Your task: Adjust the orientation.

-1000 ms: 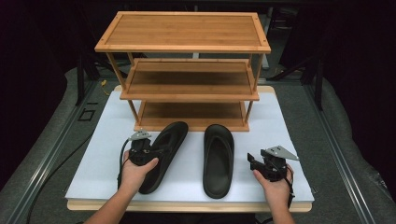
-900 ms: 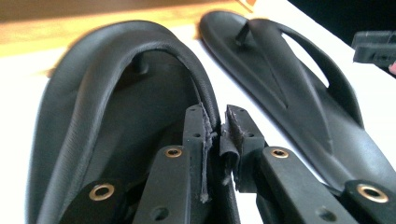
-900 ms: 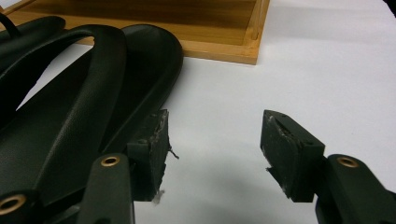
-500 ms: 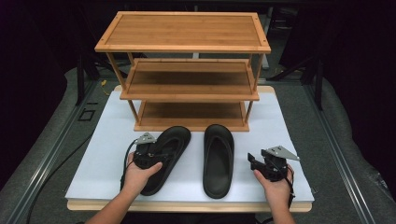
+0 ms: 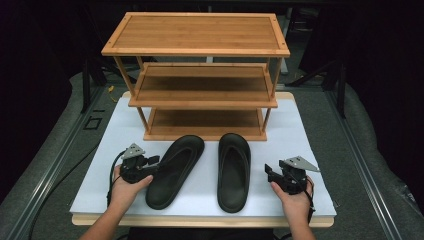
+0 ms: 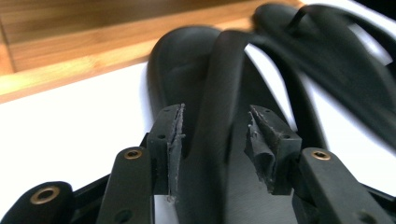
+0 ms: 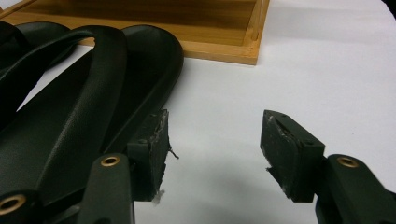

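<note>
The left gripper (image 5: 150, 163), jaws just opening, straddles the strap of the left sandal (image 5: 176, 170) without pressing it; the sandal lies on the white table (image 5: 310, 145) before the wooden rack (image 5: 202, 80), beside its mate (image 5: 233, 170); the right gripper (image 5: 270, 172) gapes empty

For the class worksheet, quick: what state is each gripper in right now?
Left gripper: jaws just opening, left sandal's strap between them, not gripped.
Right gripper: open, holding nothing.
</note>
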{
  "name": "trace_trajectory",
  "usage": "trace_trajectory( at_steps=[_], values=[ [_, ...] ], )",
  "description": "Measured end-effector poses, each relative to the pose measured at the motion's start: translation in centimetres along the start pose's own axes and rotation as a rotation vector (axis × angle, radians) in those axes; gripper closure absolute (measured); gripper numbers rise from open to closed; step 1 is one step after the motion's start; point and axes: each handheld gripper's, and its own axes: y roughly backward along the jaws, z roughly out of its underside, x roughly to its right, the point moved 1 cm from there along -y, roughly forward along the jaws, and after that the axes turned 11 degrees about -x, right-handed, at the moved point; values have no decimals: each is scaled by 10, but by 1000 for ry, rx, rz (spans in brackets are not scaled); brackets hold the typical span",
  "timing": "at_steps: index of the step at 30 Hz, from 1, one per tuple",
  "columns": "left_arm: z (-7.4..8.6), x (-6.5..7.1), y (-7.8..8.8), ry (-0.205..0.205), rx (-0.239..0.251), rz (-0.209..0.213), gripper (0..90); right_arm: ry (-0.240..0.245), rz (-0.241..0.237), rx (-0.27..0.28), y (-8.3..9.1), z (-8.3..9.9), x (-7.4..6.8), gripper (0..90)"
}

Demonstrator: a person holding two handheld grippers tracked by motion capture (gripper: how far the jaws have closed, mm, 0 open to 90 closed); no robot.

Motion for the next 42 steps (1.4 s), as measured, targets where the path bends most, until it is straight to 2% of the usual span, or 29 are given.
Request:
trace_trajectory(
  at_steps=[2, 5, 12, 21, 22, 27, 32, 37, 42],
  values=[
    [2, 2, -2, 1, 2, -7, 540, 2, 1, -1, 0, 0, 0, 420],
    [4, 3, -7, -17, -26, -12, 557, -1, 0, 2, 0, 0, 1, 420],
    [8, 2, -9, -28, -29, -56, 628, -3, -2, -9, 0, 0, 2, 420],
    [9, -3, -9, -16, -24, -43, 699, -2, -3, -13, -1, 0, 2, 422],
    [9, -4, -9, -12, -24, -43, 709, -5, -1, 1, -2, 1, 2, 422],
    [9, -6, -7, 13, -19, -33, 739, -9, -3, -3, -2, 1, 3, 422],
    [9, -6, -6, 20, -22, -31, 763, -15, -8, -6, -1, 1, 4, 423],
    [7, -5, -3, 11, -24, -45, 782, -20, -7, 3, -2, 1, 5, 423],
    [7, -7, 1, 22, -10, -50, 813, -22, -9, 6, -2, 1, 5, 424]
  ],
)
